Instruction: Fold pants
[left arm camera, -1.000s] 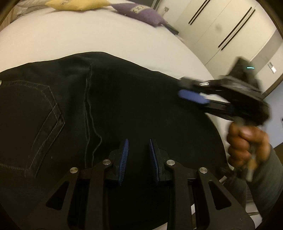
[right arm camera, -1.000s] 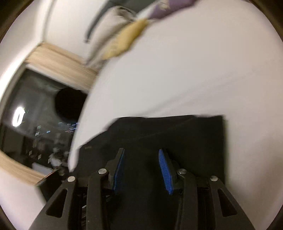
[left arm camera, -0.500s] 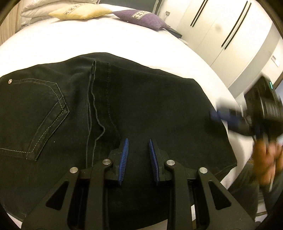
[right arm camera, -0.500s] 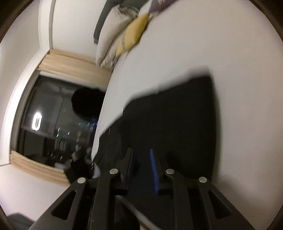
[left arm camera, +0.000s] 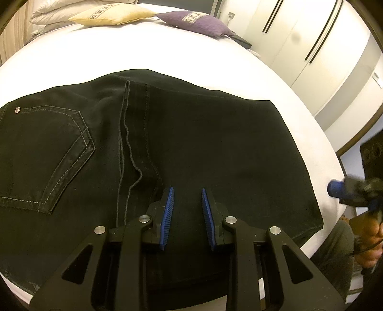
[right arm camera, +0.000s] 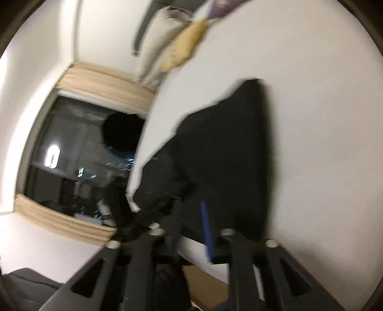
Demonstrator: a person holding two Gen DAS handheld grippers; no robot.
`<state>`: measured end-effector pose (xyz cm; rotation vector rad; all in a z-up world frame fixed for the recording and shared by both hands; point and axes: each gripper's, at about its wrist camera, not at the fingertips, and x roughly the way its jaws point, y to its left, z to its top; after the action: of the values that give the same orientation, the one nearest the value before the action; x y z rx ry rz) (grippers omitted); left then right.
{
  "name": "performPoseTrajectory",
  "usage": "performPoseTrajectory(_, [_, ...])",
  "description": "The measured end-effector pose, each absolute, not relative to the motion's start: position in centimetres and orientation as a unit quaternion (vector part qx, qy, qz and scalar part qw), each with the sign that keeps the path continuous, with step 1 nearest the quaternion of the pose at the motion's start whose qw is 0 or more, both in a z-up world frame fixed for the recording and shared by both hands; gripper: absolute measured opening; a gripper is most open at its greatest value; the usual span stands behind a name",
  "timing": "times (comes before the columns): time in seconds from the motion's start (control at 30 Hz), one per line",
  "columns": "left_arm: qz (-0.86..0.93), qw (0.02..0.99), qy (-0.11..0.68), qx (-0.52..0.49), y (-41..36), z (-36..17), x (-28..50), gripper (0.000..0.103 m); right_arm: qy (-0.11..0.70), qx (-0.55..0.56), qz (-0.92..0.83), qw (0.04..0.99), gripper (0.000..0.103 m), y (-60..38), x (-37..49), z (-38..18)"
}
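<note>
Black pants [left arm camera: 215, 143] lie folded flat on the white bed [left arm camera: 167, 47], back pocket at the left and hem edge at the right. My left gripper [left arm camera: 186, 198] hovers over the near middle of the cloth; its blue pads stand a narrow gap apart with nothing pinched. My right gripper [left arm camera: 344, 191] is off the bed's right edge, clear of the pants, held by a person's hand [left arm camera: 368, 239]. In the blurred right wrist view the right gripper [right arm camera: 191, 208] points along the pants [right arm camera: 227, 143] from beyond the bed's [right arm camera: 323, 119] edge. Its jaws are opening, nothing between them.
A yellow pillow [left arm camera: 110, 16] and a purple pillow [left arm camera: 194, 20] lie at the head of the bed. White wardrobe doors [left arm camera: 311, 47] stand to the right. A dark window [right arm camera: 71, 155] with beige curtains is beyond the bed's far side.
The right gripper has pulled away from over the pants' right part to beyond the bed's right edge. The left gripper has drawn back slightly, so more of the pants shows.
</note>
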<state>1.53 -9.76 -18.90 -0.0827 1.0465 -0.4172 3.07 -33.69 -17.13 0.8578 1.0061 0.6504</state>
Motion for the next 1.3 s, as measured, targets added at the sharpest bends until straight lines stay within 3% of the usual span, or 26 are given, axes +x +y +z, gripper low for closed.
performPoseTrajectory(0.13, [-0.205, 0.843, 0.495, -0.050, -9.2, -18.5, 1.3, 0.023, 0.528, 0.357, 0.308, 0.707, 0.035, -30.0, 3.5, -20.4])
performPoseTrajectory(0.2, [-0.207, 0.842, 0.495, -0.053, -9.1, -18.7, 1.2, 0.023, 0.528, 0.373, 0.291, 0.705, 0.003, -30.3, 2.6, -22.5])
performPoseTrajectory(0.3, [-0.211, 0.842, 0.493, -0.057, -9.0, -18.9, 1.1, 0.023, 0.529, 0.424, 0.267, 0.684, 0.000, -32.5, 1.1, -23.6])
performPoseTrajectory(0.37, [-0.213, 0.842, 0.492, -0.061, -8.9, -19.1, 1.1, 0.023, 0.524, 0.380, 0.266, 0.714, 0.005, -32.7, 0.6, -21.2])
performPoseTrajectory(0.43, [-0.214, 0.843, 0.490, -0.063, -8.8, -19.1, 1.0, 0.023, 0.504, 0.371, 0.281, 0.728, 0.019, -32.6, 1.8, -19.1])
performPoseTrajectory(0.47, [-0.213, 0.843, 0.489, -0.062, -8.7, -19.1, 0.9, 0.023, 0.494, 0.369, 0.282, 0.735, 0.033, -32.5, 2.9, -18.4])
performPoseTrajectory(0.5, [-0.213, 0.844, 0.489, -0.062, -8.6, -19.1, 0.8, 0.023, 0.483, 0.366, 0.287, 0.742, 0.037, -32.2, 4.7, -17.5])
performPoseTrajectory(0.6, [-0.215, 0.842, 0.490, -0.065, -8.0, -19.0, 0.6, 0.023, 0.480, 0.357, 0.300, 0.743, 0.037, -30.3, 10.3, -16.4])
performPoseTrajectory(0.67, [-0.217, 0.842, 0.489, -0.069, -7.7, -19.0, 0.5, 0.023, 0.484, 0.348, 0.319, 0.737, 0.044, -27.9, 14.5, -16.4])
performPoseTrajectory(0.83, [-0.217, 0.845, 0.484, -0.064, -7.5, -19.2, 0.3, 0.023, 0.541, 0.360, 0.299, 0.699, 0.044, -25.7, 21.1, -21.1])
performPoseTrajectory(0.87, [-0.218, 0.846, 0.483, -0.061, -7.5, -19.2, 0.3, 0.023, 0.550, 0.364, 0.287, 0.695, 0.036, -25.8, 22.0, -22.4])
performPoseTrajectory(0.9, [-0.220, 0.846, 0.482, -0.060, -7.4, -19.3, 0.3, 0.023, 0.550, 0.373, 0.283, 0.692, 0.019, -26.2, 22.7, -23.5])
performPoseTrajectory(0.97, [-0.223, 0.845, 0.482, -0.065, -7.0, -19.5, 0.4, 0.023, 0.539, 0.383, 0.258, 0.704, 0.004, -28.3, 23.2, -24.1])
performPoseTrajectory(1.0, [-0.223, 0.845, 0.482, -0.066, -6.9, -19.5, 0.4, 0.023, 0.537, 0.390, 0.244, 0.707, 0.004, -28.5, 23.5, -24.4])
performPoseTrajectory(1.07, [-0.222, 0.846, 0.481, -0.067, -6.7, -19.6, 0.3, 0.023, 0.522, 0.401, 0.225, 0.719, 0.011, -29.7, 23.0, -23.5])
performPoseTrajectory(1.1, [-0.221, 0.846, 0.480, -0.068, -6.7, -19.7, 0.3, 0.023, 0.512, 0.395, 0.229, 0.727, 0.026, -29.9, 22.4, -22.6])
performPoseTrajectory(1.17, [-0.219, 0.848, 0.478, -0.068, -6.5, -19.7, 0.1, 0.023, 0.507, 0.381, 0.263, 0.727, 0.047, -28.7, 20.6, -20.7])
performPoseTrajectory(1.3, [-0.220, 0.847, 0.479, -0.072, -6.1, -19.6, 0.0, 0.023, 0.517, 0.381, 0.298, 0.707, 0.050, -27.4, 14.4, -20.8])
